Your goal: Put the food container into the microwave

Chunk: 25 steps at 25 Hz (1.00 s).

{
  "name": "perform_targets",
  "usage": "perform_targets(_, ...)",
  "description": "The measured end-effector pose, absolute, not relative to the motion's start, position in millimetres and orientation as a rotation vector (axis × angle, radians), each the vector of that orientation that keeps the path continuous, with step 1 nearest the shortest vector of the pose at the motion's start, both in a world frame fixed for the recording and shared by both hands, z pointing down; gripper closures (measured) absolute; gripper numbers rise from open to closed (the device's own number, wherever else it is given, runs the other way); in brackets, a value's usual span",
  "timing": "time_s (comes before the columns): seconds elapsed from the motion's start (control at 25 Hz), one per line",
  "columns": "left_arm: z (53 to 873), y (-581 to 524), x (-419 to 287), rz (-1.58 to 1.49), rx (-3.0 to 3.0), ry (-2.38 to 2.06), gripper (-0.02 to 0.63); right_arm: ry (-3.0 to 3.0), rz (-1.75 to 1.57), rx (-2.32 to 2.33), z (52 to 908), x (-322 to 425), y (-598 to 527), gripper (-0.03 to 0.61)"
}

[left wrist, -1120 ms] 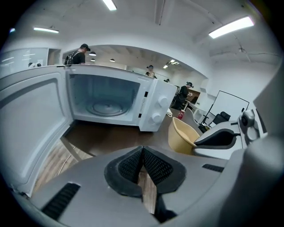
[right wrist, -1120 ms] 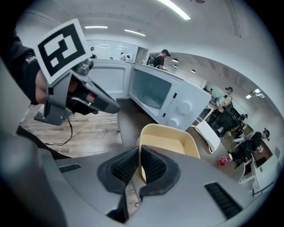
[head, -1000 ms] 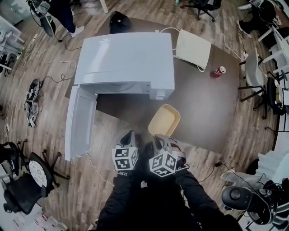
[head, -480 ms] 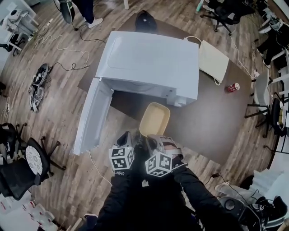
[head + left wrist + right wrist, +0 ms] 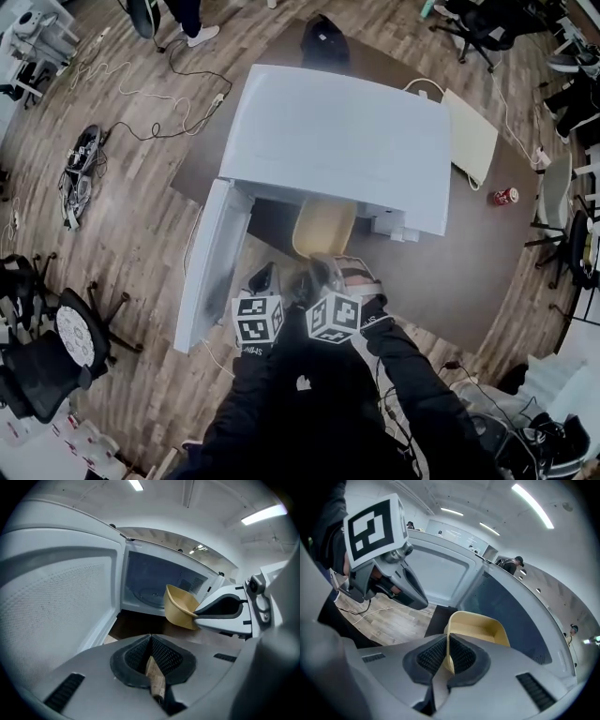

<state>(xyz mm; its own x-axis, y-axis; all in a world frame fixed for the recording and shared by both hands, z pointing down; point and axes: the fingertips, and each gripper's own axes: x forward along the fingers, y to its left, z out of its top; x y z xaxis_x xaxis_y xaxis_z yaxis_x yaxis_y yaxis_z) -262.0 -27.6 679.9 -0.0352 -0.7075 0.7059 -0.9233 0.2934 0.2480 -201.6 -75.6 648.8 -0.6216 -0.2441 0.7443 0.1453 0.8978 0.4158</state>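
Before the white microwave (image 5: 342, 141), right gripper (image 5: 447, 656) fingers clamp the rounded beige food container (image 5: 480, 626); left gripper (image 5: 150, 645) fingers touch.

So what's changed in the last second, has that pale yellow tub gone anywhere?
The pale yellow plastic food container was carried forward, and its far end now sits under the top of the white microwave, at the open mouth. The right gripper kept its fingers shut on the rim. The left gripper stayed alongside, apart from it; the microwave door stayed open.
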Motion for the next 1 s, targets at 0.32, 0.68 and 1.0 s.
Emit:
perform_targets(0.32, 699.5, -58.6, -284.6, 0.363, 1.495, -1.746, 0.58, -2.156, -0.574, 0.16, 667.6, -248.9, -141.0, 0.543)
perform_targets(0.68, 711.4, -82.7, -285.2, 0.369, 1.532, -1.69, 0.58, -2.135, -0.57, 0.204, 680.0, -268.0, -187.0, 0.543)
perform_targets(1.0, 714.7, -84.3, -282.7, 0.372, 1.516, -1.686, 0.58, -2.143, -0.542, 0.186, 689.1, -275.0, -199.9, 0.541)
